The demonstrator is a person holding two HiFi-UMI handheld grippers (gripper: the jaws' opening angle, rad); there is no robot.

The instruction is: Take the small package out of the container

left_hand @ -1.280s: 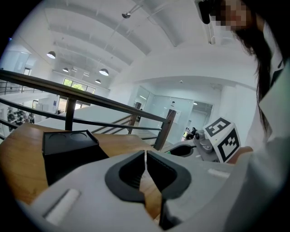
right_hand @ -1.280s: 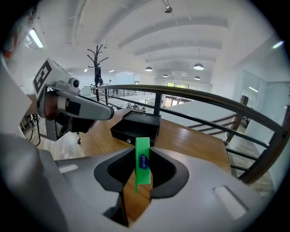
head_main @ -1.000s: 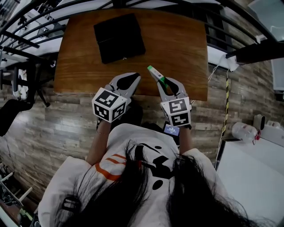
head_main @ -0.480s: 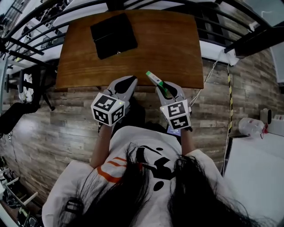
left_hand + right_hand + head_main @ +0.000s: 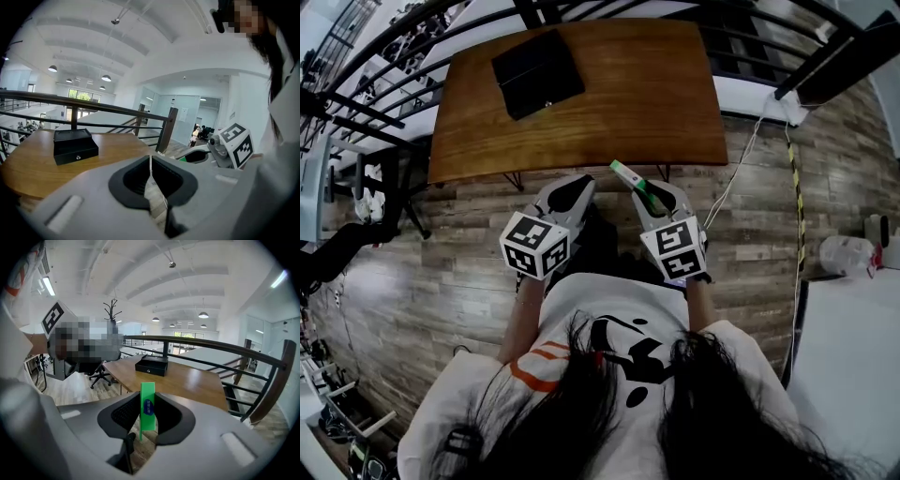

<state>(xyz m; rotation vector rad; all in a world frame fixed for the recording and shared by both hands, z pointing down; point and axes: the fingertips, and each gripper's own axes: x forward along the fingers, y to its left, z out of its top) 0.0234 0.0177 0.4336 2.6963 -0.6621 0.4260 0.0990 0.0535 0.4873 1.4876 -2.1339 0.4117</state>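
Before table (image 5: 656, 103), right gripper (image 5: 645, 190) jaws clamp blue-labelled green package (image 5: 147, 411), left gripper (image 5: 151, 164) jaws together.

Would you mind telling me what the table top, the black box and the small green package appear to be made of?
Table top: wood or veneer, satin; grain streaks show.
Black box: matt, perhaps leatherette or plastic; small pale clasp.
Small green package: thin plastic or foil, apparently; flat, bright, smooth.

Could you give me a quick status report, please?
Left tongs shut, empty. Right tongs shut on the small package, held short of the table. Black container closed, far corner. Nothing in the way.
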